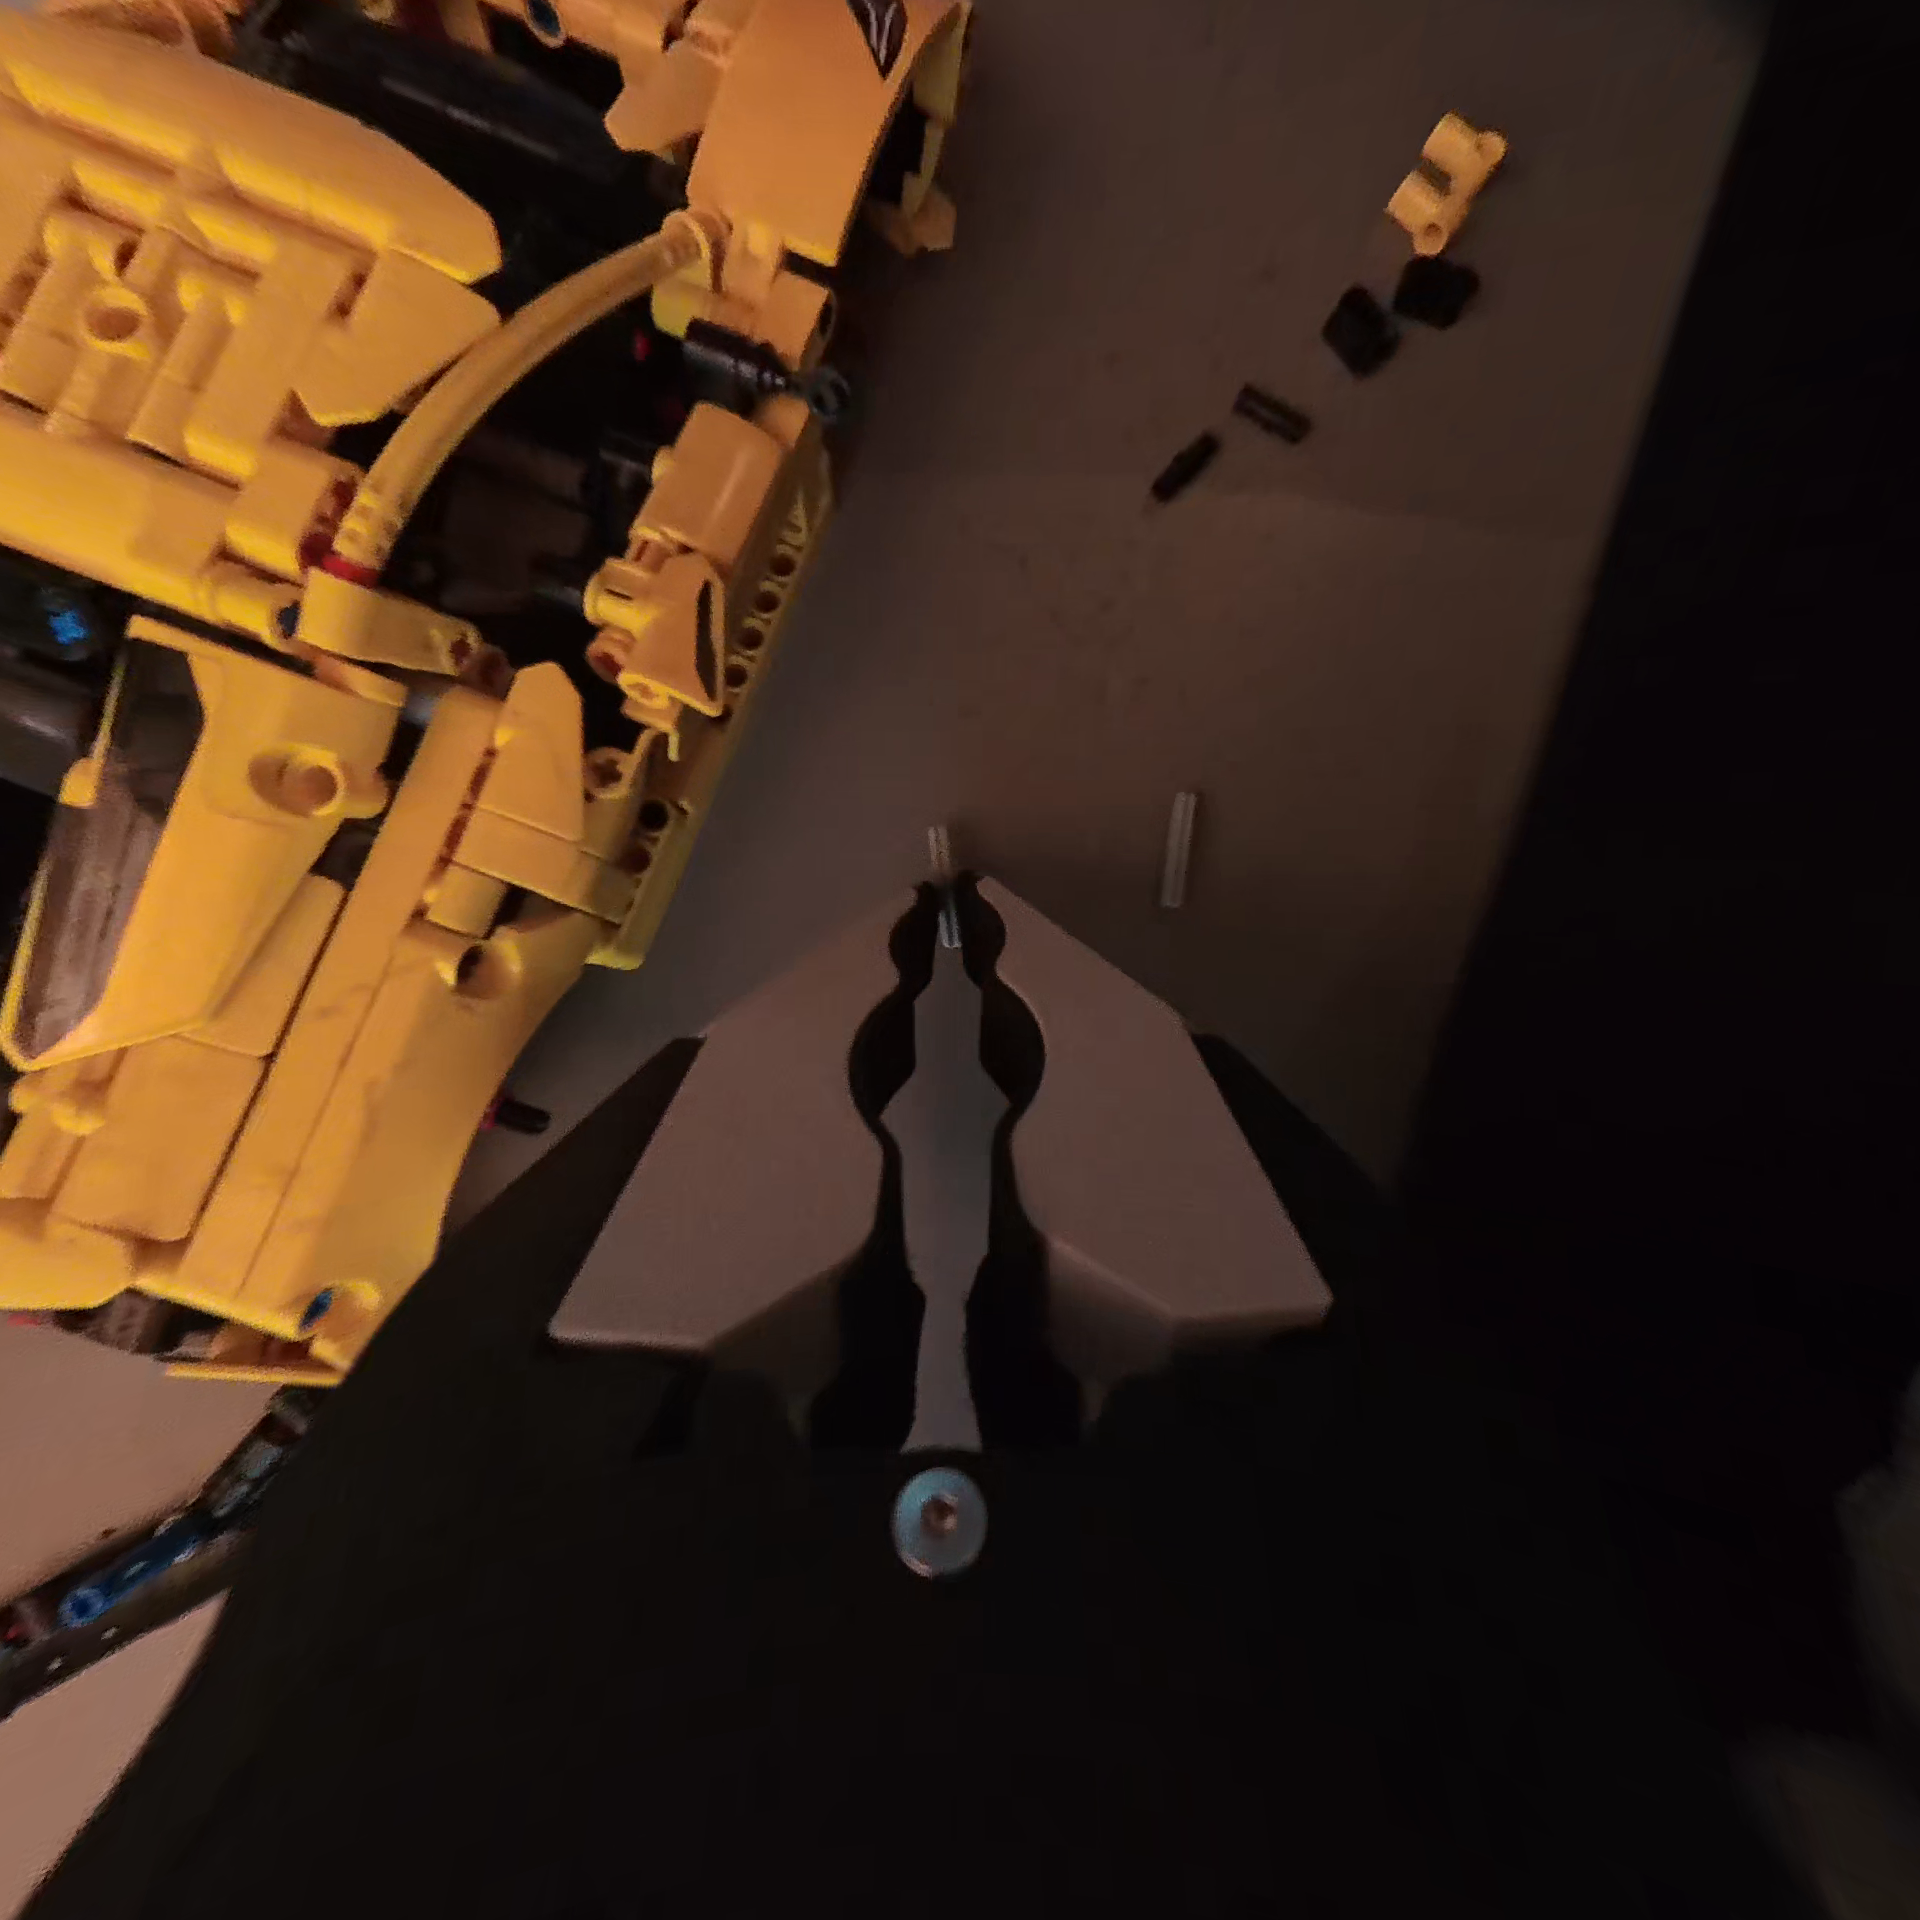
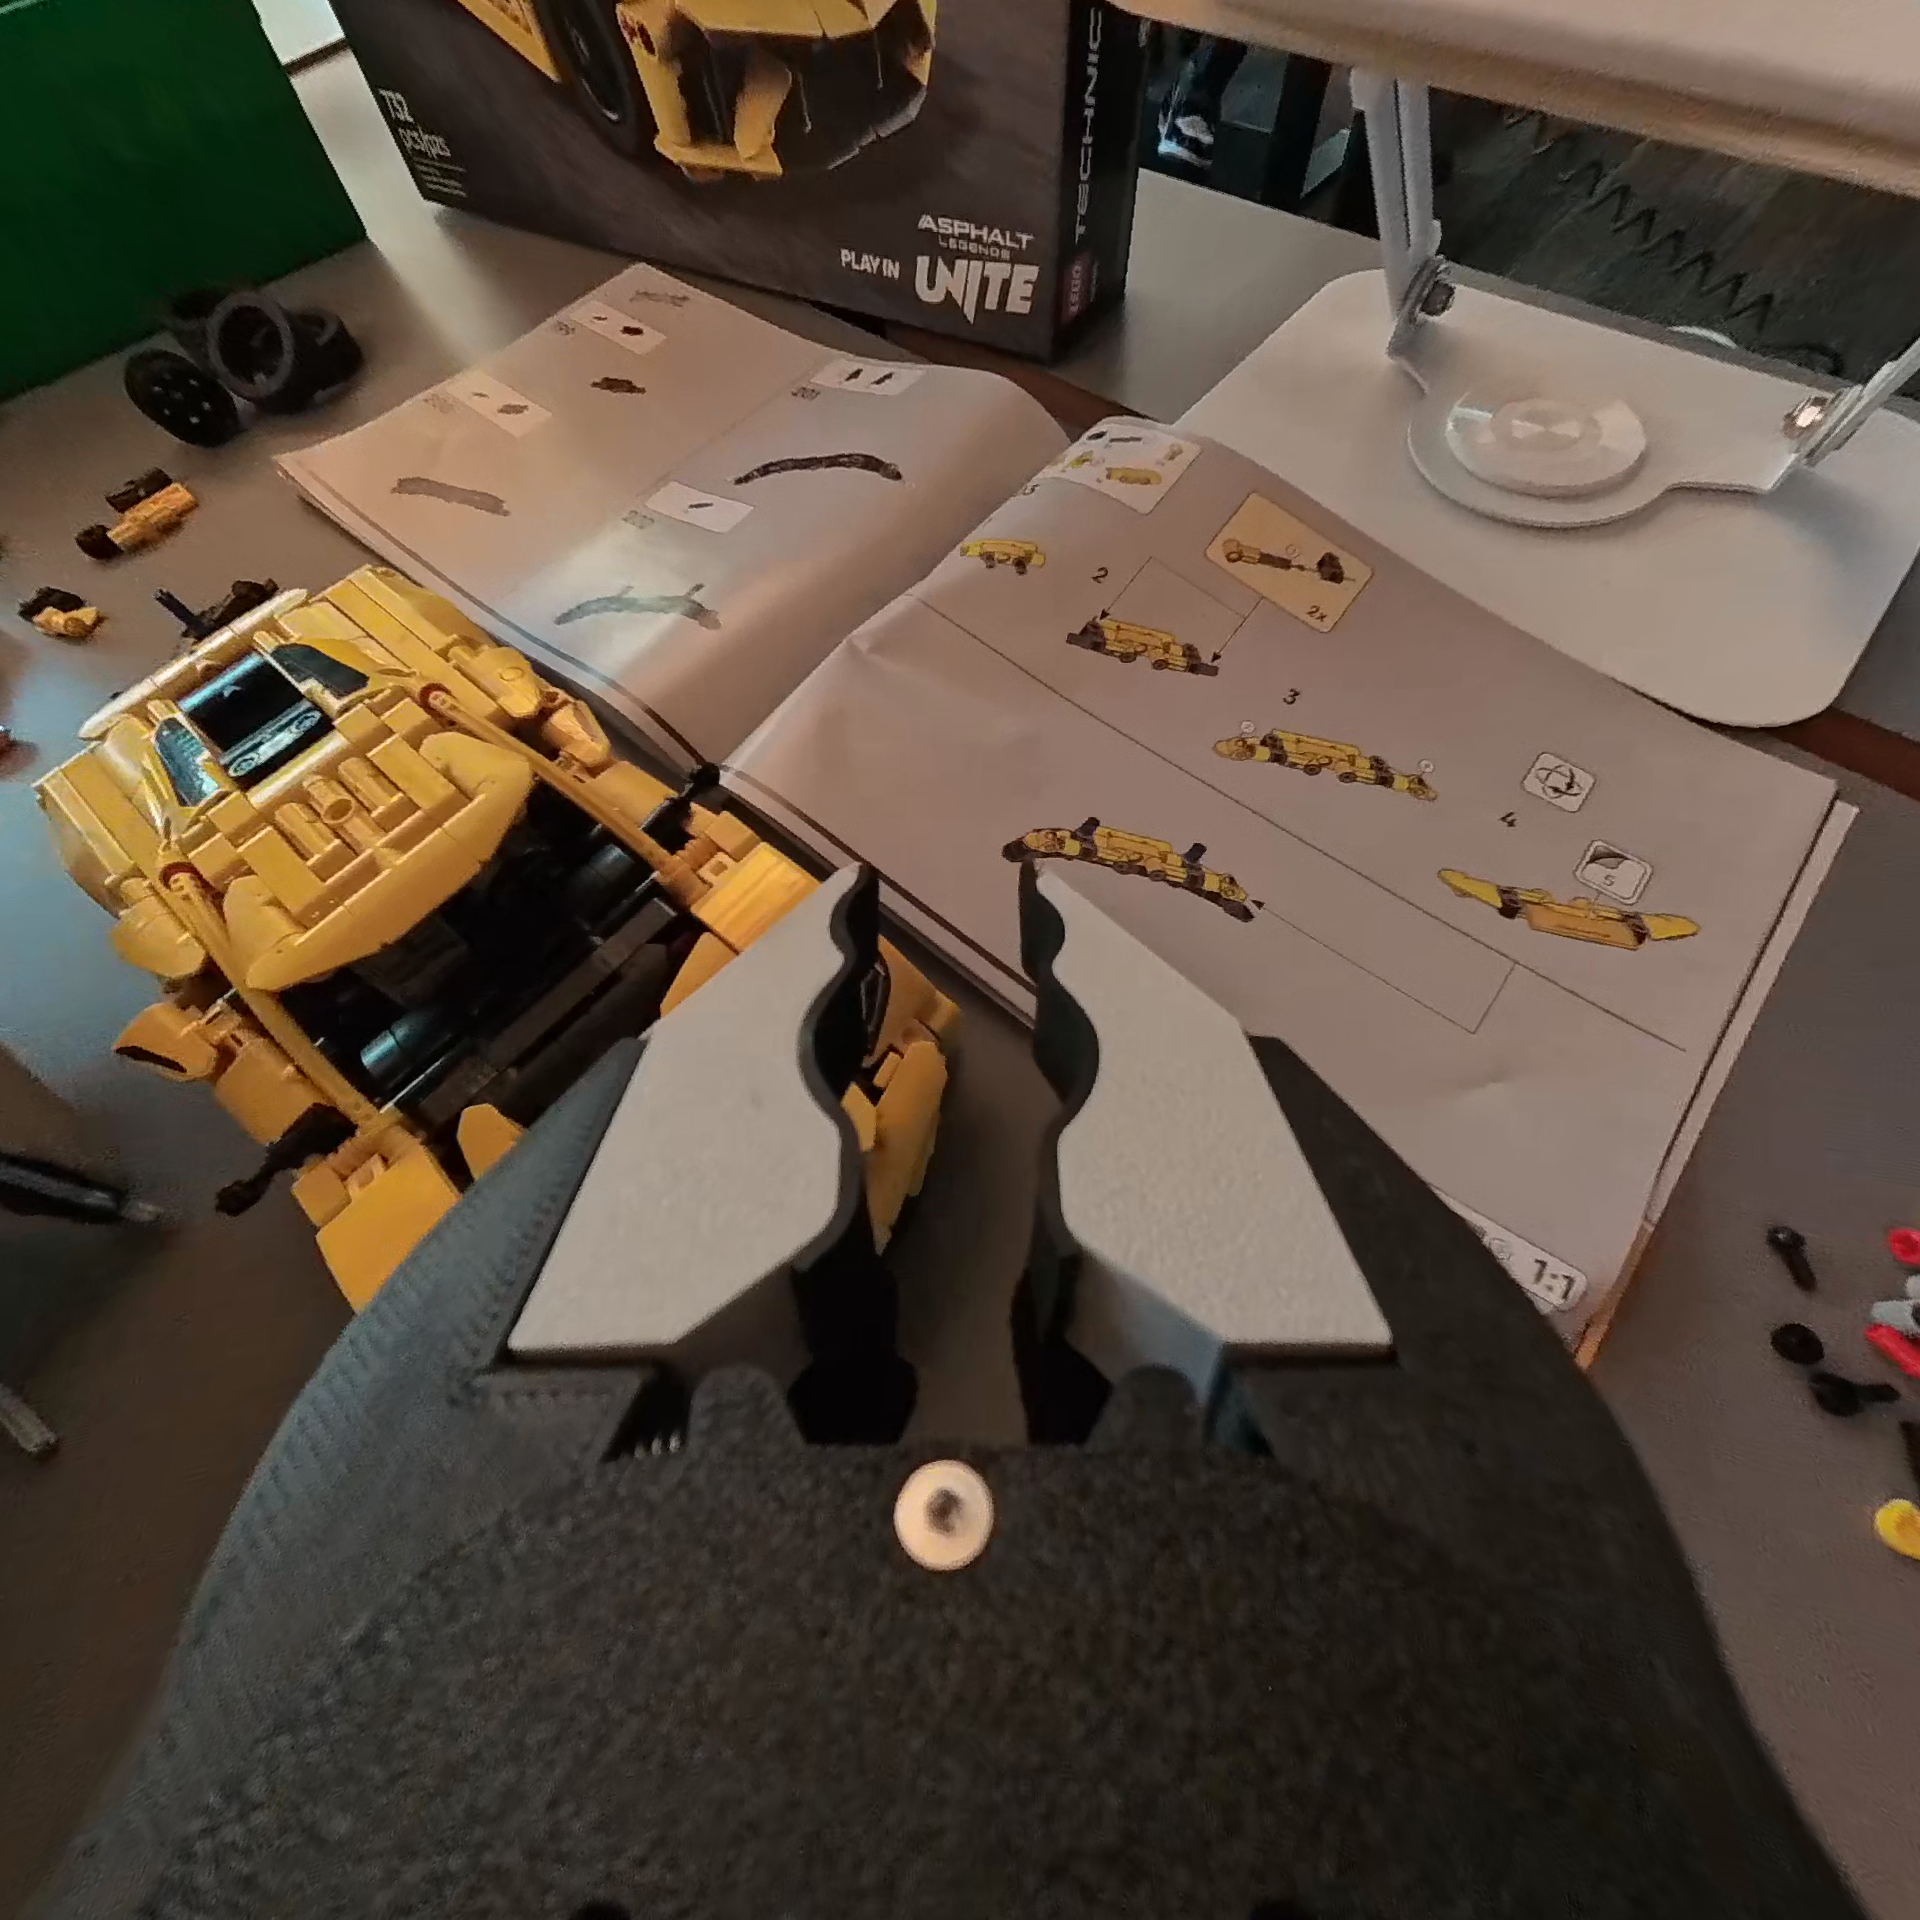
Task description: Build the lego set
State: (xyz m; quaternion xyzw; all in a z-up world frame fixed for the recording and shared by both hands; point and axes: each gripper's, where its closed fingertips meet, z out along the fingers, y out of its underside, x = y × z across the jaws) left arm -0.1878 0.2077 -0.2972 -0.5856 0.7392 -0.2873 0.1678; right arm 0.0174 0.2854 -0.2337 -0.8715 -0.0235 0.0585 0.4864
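Observation:
The yellow lego car [image 1: 312, 644] fills the left of the left wrist view. My left gripper [image 1: 948, 896] is shut on a thin grey axle [image 1: 941, 850] at its tips, just right of the car's side. A second grey axle [image 1: 1178, 850] lies on the table to the right. A small yellow piece [image 1: 1446, 179] and several small black pieces [image 1: 1361, 330] lie farther off. In the right wrist view the car [image 2: 343, 873] sits at left. My right gripper [image 2: 948, 894] is open and empty, above the car's near corner and the open instruction booklet [image 2: 1195, 790].
The set's box [image 2: 790, 156] stands at the back. Black wheels [image 2: 239, 358] and small yellow-black pieces [image 2: 140, 509] lie at far left. A white lamp base [image 2: 1621, 540] sits at right. Small black, red and yellow pieces [image 2: 1860, 1340] lie at the right edge. About 20 cm separates my left fingertips from the small yellow piece [image 1: 1446, 179].

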